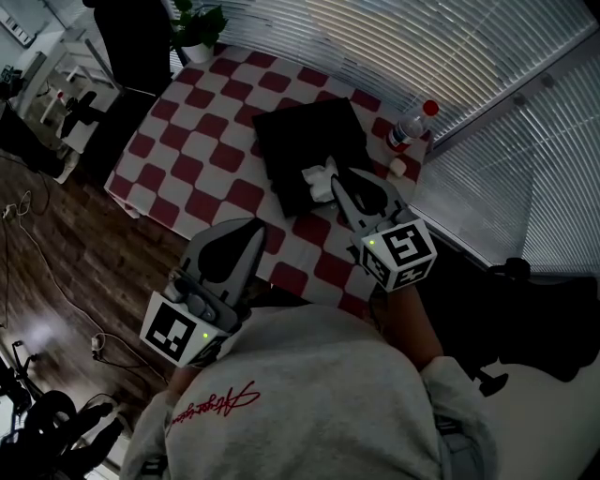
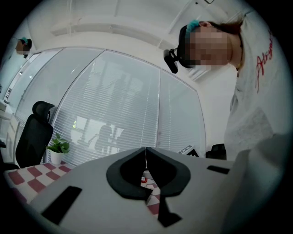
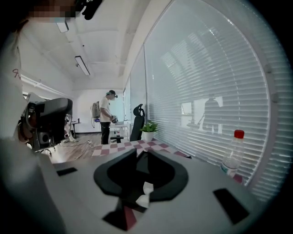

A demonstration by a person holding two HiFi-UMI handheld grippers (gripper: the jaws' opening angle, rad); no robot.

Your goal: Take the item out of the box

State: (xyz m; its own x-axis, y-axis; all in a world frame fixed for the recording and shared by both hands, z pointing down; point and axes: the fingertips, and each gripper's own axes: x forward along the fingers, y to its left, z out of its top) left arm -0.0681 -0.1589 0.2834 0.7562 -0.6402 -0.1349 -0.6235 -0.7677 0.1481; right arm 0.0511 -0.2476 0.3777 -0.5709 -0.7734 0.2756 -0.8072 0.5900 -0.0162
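Note:
A flat black box (image 1: 300, 141) lies on the red-and-white checked tablecloth (image 1: 202, 159). A crumpled white item (image 1: 321, 180) rests at the box's near edge. My right gripper (image 1: 337, 178) reaches over that edge, with its tips right beside the white item. In the right gripper view the jaws (image 3: 137, 153) stand slightly apart, so it is open, and the white item (image 3: 145, 194) shows low down in the gap. My left gripper (image 1: 251, 228) hovers over the table's front edge, away from the box. Its jaws (image 2: 146, 153) meet in a thin line, shut and empty.
A clear bottle with a red cap (image 1: 412, 125) (image 3: 232, 153) stands at the table's right edge by the window blinds, with a small white object (image 1: 397, 167) near it. A potted plant (image 1: 197, 28) sits at the far corner. A person (image 3: 106, 114) stands far behind.

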